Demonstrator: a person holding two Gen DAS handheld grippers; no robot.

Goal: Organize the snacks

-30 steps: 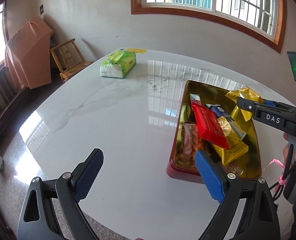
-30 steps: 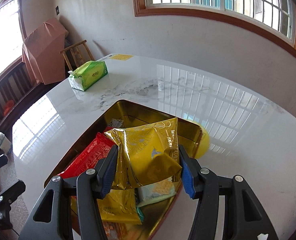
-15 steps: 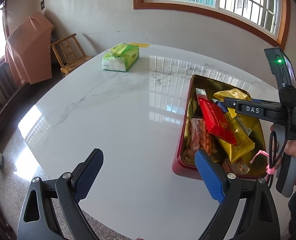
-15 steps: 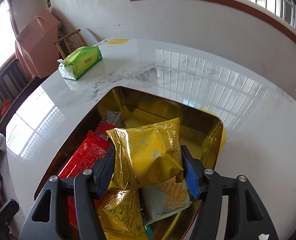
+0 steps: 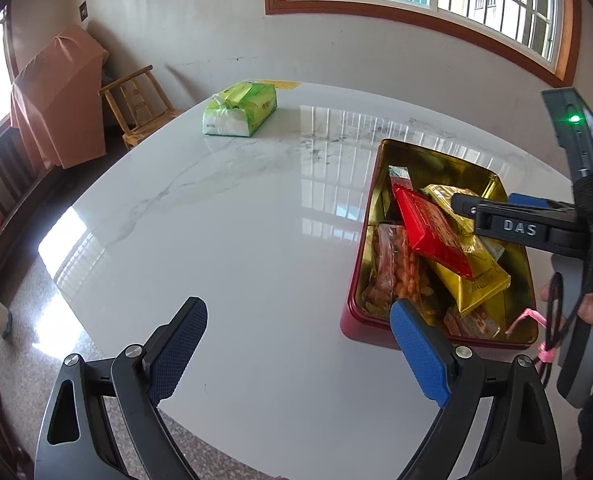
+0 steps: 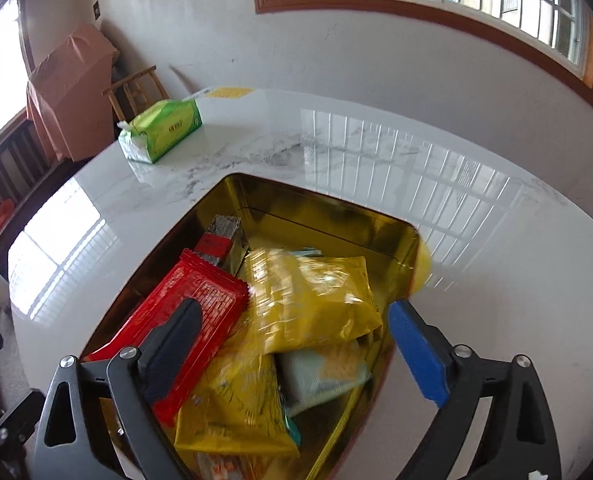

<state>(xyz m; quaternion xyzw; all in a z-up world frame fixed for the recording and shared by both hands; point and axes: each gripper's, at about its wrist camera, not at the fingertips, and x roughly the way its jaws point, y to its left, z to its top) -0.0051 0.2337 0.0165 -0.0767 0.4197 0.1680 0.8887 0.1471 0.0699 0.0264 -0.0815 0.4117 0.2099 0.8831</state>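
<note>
Over the tin (image 6: 324,208), right gripper (image 6: 292,344) jaws were opening; the gold snack pouch (image 6: 312,300) they'd clamped a second earlier had dropped free onto the pile inside. Left gripper (image 5: 296,348) idled wide and empty above the worktop (image 5: 224,240). Placement looked done; worktop held no loose snacks.

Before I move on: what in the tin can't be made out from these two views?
- Gold packet, right wrist view: motion-blurred, print unreadable.
- Tin near end, right wrist view: cut off by the bottom edge and the right gripper, whose jaws are opening.
- Tin's far right side, left wrist view: hidden behind the right gripper.
</note>
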